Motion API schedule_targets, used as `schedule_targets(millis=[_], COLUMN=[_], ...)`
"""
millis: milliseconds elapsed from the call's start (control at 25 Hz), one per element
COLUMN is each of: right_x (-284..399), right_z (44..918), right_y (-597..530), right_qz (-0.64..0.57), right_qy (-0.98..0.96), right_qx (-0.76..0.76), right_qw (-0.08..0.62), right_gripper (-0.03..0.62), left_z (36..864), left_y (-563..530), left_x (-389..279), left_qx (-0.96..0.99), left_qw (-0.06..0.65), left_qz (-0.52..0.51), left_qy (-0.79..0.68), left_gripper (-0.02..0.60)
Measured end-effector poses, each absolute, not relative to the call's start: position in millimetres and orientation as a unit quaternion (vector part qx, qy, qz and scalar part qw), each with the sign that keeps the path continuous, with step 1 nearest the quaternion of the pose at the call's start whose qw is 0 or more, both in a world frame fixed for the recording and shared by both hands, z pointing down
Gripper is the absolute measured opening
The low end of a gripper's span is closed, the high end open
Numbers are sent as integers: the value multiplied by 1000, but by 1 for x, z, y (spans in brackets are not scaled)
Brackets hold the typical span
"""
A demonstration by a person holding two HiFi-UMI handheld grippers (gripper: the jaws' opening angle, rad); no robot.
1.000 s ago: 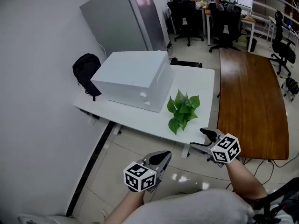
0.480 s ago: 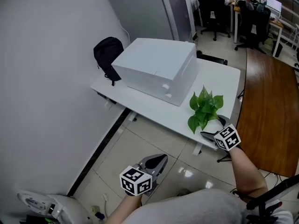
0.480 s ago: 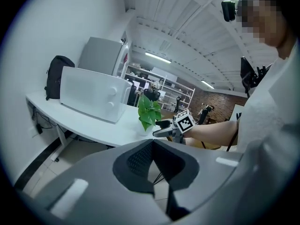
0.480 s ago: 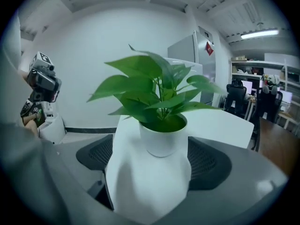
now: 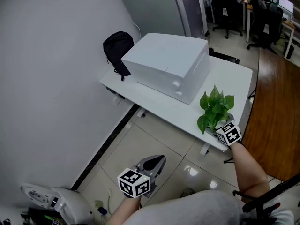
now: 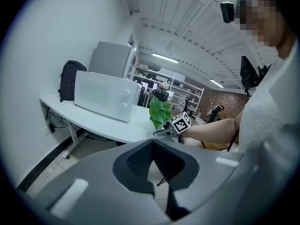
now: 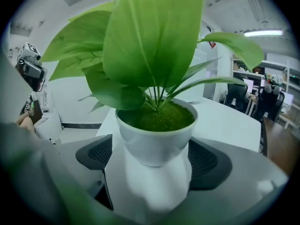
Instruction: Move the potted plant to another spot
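The potted plant, broad green leaves in a small white pot, stands at the near right corner of the white table. My right gripper reaches in under the leaves. Its jaws have just been opening and now stand wide on either side of the pot, with the pads not pressing on it. My left gripper hangs low over the floor, in front of the table and well away from the plant. Its tips meet with nothing between them.
A large white box-like appliance fills the table's middle, with a black backpack behind it against the grey wall. A brown wooden table adjoins on the right. Office chairs stand beyond. A white device lies on the floor at lower left.
My right gripper has gone forward and down to the table corner, and its jaws have opened around the pot. The left gripper has shifted a little over the floor.
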State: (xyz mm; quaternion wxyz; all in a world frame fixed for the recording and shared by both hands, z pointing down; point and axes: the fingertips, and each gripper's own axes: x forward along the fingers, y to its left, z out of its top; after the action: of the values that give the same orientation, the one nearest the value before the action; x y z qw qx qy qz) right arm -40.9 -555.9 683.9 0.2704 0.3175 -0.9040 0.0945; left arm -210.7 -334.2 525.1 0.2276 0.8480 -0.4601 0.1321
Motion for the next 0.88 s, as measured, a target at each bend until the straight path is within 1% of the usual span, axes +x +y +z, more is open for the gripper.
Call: schedule_targets(millis=[280, 440, 880], right_x=[-44, -41, -39], right_z=[689, 687, 688], right_y=[-566, -569, -567], right_qz=[92, 90, 91], right_qy=[-903, -901, -901], right_qx=[320, 327, 329], right_qw=[271, 270, 268], right_gripper=[493, 442, 443], left_z=[530, 527, 527], left_y=[-332, -333, -332], left_x=[-206, -203, -207], left_qx=[850, 852, 849], left_qw=[215, 211, 212], left_qz=[153, 156, 156], left_qy=[-455, -453, -457], left_gripper=[-3, -3, -3])
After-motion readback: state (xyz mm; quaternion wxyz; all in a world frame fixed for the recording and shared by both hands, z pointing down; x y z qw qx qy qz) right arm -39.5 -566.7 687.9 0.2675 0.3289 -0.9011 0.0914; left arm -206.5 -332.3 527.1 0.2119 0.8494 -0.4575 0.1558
